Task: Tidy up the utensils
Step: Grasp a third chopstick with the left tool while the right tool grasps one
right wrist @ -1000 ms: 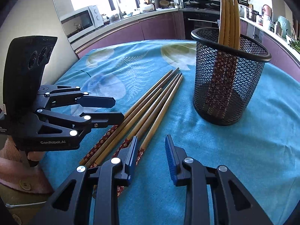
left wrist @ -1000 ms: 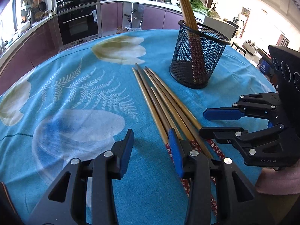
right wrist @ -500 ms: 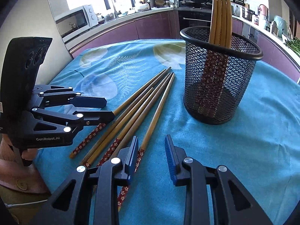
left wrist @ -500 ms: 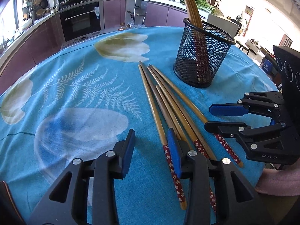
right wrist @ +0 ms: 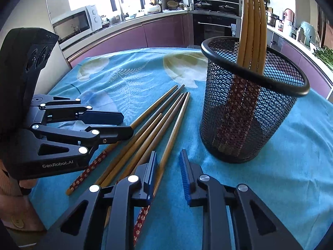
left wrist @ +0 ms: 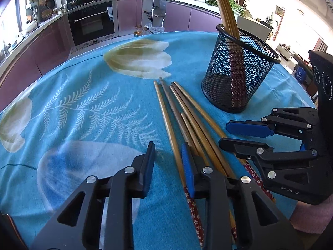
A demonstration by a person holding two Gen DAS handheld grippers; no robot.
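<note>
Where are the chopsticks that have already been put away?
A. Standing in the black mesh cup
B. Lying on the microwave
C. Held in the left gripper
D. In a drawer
A: several chopsticks stand upright in the black mesh cup, while others lie loose on the blue tablecloth.

White lettering "GenRobot.AI" stands on the black side plate of the left gripper (right wrist: 127,125), seen from the right wrist. Faint embossed letters "DAS" stand on the right gripper (left wrist: 235,133) body. Nothing else is legible.
</note>
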